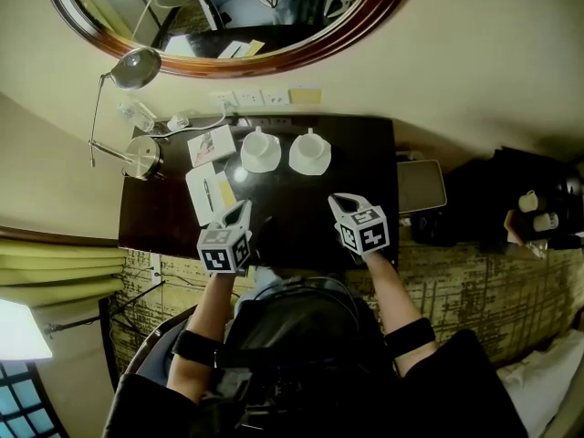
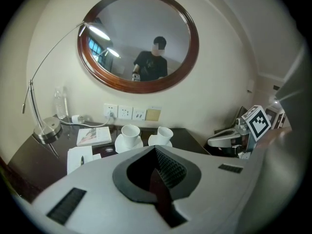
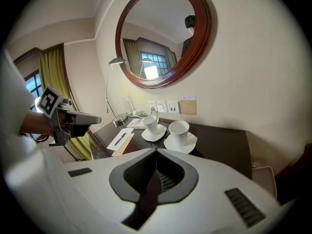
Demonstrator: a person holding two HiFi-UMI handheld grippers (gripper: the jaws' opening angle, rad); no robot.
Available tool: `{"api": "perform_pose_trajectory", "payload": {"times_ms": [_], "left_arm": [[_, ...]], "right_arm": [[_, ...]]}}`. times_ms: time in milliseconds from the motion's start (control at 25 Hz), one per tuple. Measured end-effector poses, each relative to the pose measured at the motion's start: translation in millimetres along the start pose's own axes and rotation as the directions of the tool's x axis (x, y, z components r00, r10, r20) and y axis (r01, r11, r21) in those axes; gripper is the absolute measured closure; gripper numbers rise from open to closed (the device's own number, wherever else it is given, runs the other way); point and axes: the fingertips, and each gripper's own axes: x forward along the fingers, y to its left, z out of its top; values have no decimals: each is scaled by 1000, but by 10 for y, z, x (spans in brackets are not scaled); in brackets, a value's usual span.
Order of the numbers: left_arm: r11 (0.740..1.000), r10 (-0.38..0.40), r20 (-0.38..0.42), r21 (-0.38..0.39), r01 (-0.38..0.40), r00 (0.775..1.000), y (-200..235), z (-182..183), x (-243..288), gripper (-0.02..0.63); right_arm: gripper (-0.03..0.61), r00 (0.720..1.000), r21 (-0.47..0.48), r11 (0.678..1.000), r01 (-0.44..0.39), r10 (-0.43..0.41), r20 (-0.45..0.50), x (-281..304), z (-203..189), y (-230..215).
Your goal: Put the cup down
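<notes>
Two white cups on white saucers stand side by side at the back of the dark table [image 1: 365, 144]: the left cup [image 1: 260, 148] [image 2: 129, 132] [image 3: 150, 124] and the right cup [image 1: 310, 150] [image 2: 164, 133] [image 3: 179, 129]. My left gripper [image 1: 241, 208] [image 2: 155, 150] hovers over the table's front, shut and empty, well short of the cups. My right gripper [image 1: 341, 200] [image 3: 156, 151] hangs beside it, also shut with nothing in it. Neither gripper touches a cup.
A white notepad with a pen [image 1: 205, 193] and a booklet [image 1: 212, 144] lie left of the cups. A metal desk lamp [image 1: 137, 67] with its round base [image 1: 144, 157] stands at the table's left end. Wall sockets [image 1: 248, 98] and an oval mirror [image 1: 228, 16] are behind; a grey tray [image 1: 420, 186] sits to the right.
</notes>
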Motion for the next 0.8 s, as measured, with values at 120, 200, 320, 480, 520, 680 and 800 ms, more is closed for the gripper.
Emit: {"api": "perform_pose_trajectory", "payload": {"times_ms": [120, 200, 320, 480, 520, 680, 800], "left_arm": [[1000, -5, -1, 13, 5, 1000, -26, 23, 4, 614], [1000, -1, 0, 14, 1, 1000, -11, 14, 21, 614], [1000, 2, -5, 7, -2, 1000, -17, 10, 21, 614], [1000, 2, -16, -8, -2, 1000, -24, -7, -2, 614], [1000, 4, -14, -15, -5, 1000, -9, -17, -6, 614], [999, 6, -11, -35, -7, 1000, 11, -17, -40, 614], [999, 14, -1, -49, -14, 1000, 59, -46, -29, 614]], "right_arm": [[568, 1000, 9, 1000, -3, 3, -9, 12, -32, 11], [568, 1000, 8, 1000, -7, 7, -8, 24, -32, 24], [568, 1000, 11, 1000, -7, 7, -22, 49, -79, 24], [568, 1000, 16, 1000, -11, 12, -19, 76, -78, 33], [568, 1000, 23, 1000, -13, 14, -25, 90, -96, 31], [554, 999, 30, 999, -14, 15, -34, 162, -111, 42], [551, 999, 23, 1000, -2, 3, -40, 241, -134, 51]]}}
